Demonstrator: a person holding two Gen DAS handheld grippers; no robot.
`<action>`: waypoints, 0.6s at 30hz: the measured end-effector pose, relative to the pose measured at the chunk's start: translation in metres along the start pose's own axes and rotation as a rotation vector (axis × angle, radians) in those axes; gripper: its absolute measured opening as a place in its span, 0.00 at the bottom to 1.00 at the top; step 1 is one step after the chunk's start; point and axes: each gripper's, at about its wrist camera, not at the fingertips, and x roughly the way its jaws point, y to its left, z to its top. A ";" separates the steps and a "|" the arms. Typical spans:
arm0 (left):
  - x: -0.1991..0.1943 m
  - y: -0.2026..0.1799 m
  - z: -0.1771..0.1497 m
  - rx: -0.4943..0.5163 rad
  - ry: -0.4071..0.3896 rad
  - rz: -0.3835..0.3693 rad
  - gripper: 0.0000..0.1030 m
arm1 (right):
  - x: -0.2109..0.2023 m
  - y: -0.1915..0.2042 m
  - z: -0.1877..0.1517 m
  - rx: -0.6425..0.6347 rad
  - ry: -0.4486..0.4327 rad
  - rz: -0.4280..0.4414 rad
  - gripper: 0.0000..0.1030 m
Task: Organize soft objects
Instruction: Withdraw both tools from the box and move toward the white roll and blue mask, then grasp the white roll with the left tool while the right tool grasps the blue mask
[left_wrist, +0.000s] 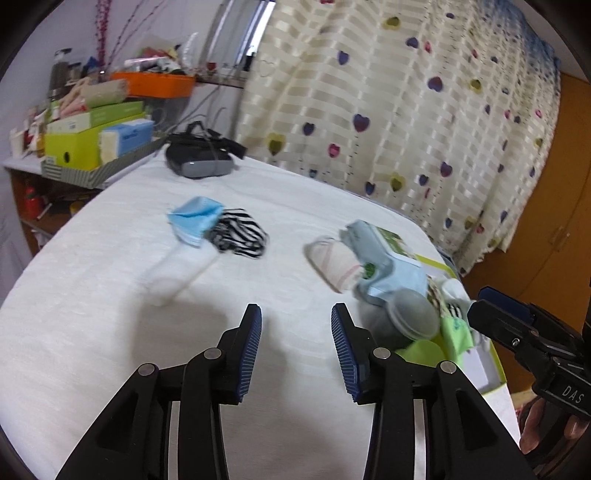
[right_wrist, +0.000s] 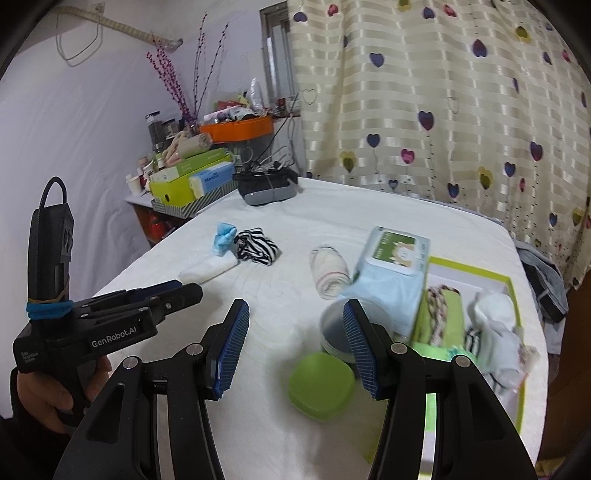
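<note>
On the white-covered table lie a light blue cloth (right_wrist: 224, 238), a zebra-striped cloth (right_wrist: 257, 246), a white rolled sock (right_wrist: 207, 270) and a cream rolled cloth with pink stripes (right_wrist: 330, 272). The same blue cloth (left_wrist: 195, 218), striped cloth (left_wrist: 240, 236) and cream roll (left_wrist: 334, 264) show in the left wrist view. A green-rimmed white box (right_wrist: 511, 295) at the right holds several socks and cloths. My left gripper (left_wrist: 296, 345) is open and empty above bare tablecloth. My right gripper (right_wrist: 293, 343) is open and empty near a grey bowl (right_wrist: 334, 328).
A wet-wipes pack (right_wrist: 397, 254) leans on the box edge. A green lid (right_wrist: 320, 389) lies by the bowl. A black and grey headset (right_wrist: 266, 188) sits at the far end. A cluttered shelf with boxes (right_wrist: 192, 181) stands at the left. A heart-patterned curtain (right_wrist: 443, 110) hangs behind.
</note>
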 end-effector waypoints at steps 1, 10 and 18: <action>0.000 0.004 0.001 -0.004 -0.003 0.006 0.37 | 0.004 0.002 0.002 -0.004 0.004 0.005 0.53; 0.005 0.046 0.012 -0.010 -0.017 0.088 0.42 | 0.032 0.022 0.016 -0.048 0.034 0.041 0.53; 0.028 0.075 0.024 0.036 0.017 0.125 0.45 | 0.055 0.035 0.036 -0.066 0.058 0.059 0.53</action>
